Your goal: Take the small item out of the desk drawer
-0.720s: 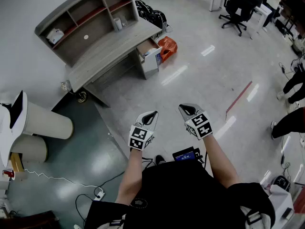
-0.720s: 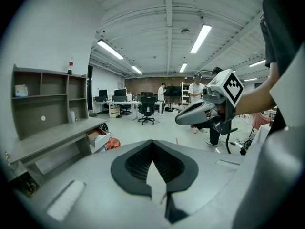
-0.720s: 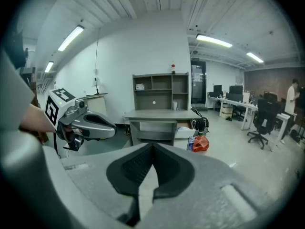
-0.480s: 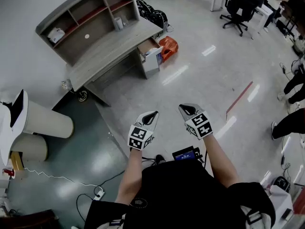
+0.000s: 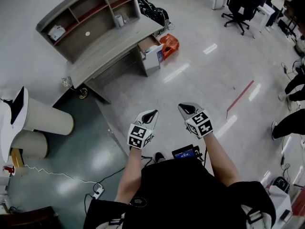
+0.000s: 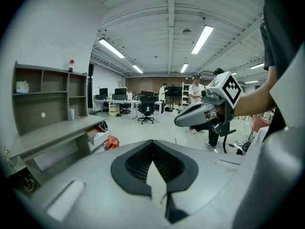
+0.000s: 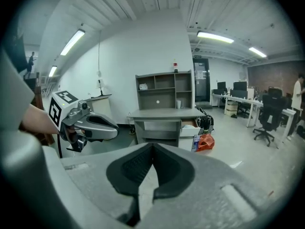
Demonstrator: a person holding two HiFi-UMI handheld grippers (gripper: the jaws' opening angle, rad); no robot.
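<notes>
Jaws pressed together and empty on left gripper (image 5: 151,113) and right gripper (image 5: 185,108), head view; open desk drawer (image 5: 148,44) well apart, contents indistinct. Left gripper view: jaws meet, desk drawer (image 6: 97,133) at left. Right gripper view: jaws meet, desk drawer (image 7: 190,126) ahead.

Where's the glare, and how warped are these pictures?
Head view: ceiling lights reflect as bright streaks on the glossy floor beside the desk; otherwise sharp. Left and right gripper views: heavy fisheye, black rounded corners, the ceiling lines bowed.
</notes>
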